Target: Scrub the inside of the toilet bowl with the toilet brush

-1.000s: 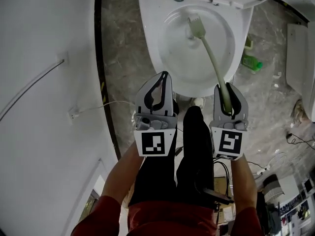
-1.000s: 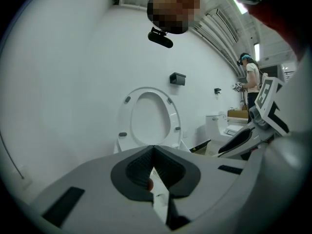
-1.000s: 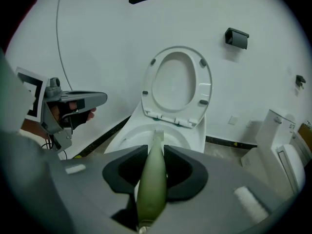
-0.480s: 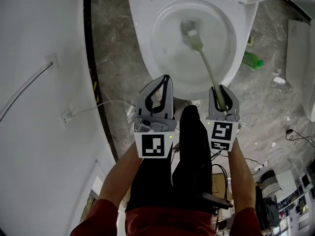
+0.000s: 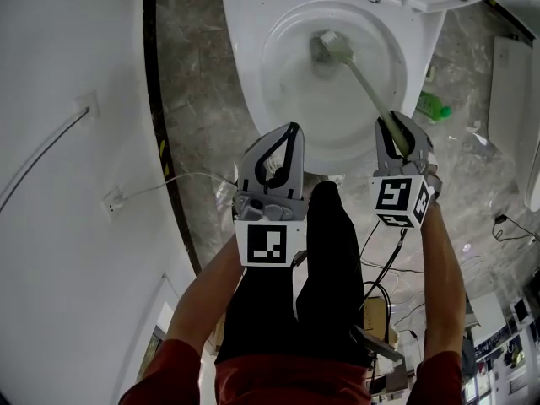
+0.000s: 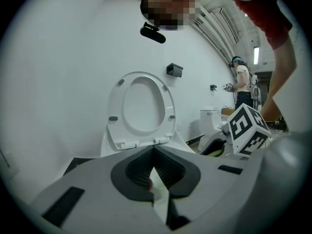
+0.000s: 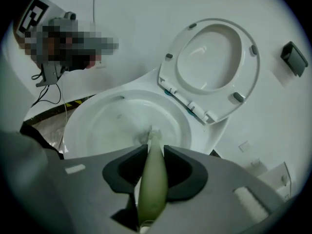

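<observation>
The white toilet bowl (image 5: pixel 253 49) lies ahead with its seat and lid (image 7: pixel 214 62) raised. My right gripper (image 5: pixel 398 132) is shut on the pale green handle of the toilet brush (image 5: pixel 371 87), at the bowl's near right rim. The brush head (image 5: pixel 331 49) sits deep inside the bowl near the drain, and it shows just past the jaws as the brush (image 7: pixel 152 174) in the right gripper view. My left gripper (image 5: pixel 278 142) hangs over the bowl's front edge, jaws together with nothing between them. It faces the raised seat (image 6: pixel 141 106).
A white wall (image 5: pixel 67 142) with a cable (image 5: pixel 51 150) runs down the left. A green bottle (image 5: pixel 432 105) lies on the marbled floor (image 5: pixel 194 99) right of the toilet, with cables (image 5: pixel 396 268) and clutter farther right. A person (image 6: pixel 242 84) stands by another toilet (image 6: pixel 210 118).
My right gripper has swung to the right and slightly forward with the brush handle, and the brush head has moved a little deeper toward the drain. The left gripper has barely moved.
</observation>
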`<action>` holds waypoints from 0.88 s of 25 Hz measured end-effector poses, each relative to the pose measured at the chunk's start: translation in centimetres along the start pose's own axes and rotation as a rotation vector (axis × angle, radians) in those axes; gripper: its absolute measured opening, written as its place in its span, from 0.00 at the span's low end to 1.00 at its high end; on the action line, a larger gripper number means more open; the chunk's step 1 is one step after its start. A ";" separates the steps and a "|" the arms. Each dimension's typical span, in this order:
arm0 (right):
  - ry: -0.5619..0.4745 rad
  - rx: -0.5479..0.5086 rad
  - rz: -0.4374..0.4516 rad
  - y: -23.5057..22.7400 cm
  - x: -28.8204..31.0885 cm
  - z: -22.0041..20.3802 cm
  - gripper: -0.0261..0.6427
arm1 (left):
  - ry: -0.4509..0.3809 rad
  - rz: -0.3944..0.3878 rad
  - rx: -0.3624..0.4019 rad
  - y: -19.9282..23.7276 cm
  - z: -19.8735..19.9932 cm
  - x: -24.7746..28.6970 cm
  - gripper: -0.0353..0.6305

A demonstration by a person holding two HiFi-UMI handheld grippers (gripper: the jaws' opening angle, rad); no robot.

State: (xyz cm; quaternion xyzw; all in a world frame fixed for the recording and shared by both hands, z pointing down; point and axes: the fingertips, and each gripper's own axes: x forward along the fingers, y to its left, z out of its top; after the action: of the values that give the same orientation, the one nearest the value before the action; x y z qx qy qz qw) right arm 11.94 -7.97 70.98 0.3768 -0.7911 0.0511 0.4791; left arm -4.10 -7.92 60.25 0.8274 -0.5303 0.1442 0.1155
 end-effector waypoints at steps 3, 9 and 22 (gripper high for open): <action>0.007 -0.071 0.009 -0.6 0.3 -0.1 0.21 | -0.017 0.014 -0.015 0.2 0.4 0.3 0.06; 0.095 0.082 0.027 0.9 -0.1 -3.1 0.21 | 0.003 0.019 -0.037 0.0 0.1 0.3 0.06; 0.184 0.856 0.119 10.1 -2.5 -4.1 0.21 | 0.045 0.012 -0.012 -0.4 -1.2 -1.7 0.06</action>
State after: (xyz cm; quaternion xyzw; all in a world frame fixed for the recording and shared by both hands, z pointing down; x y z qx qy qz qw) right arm 8.97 2.35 74.03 0.4889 -0.6732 0.4349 0.3445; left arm -4.57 -5.88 60.73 0.8200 -0.5335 0.1602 0.1315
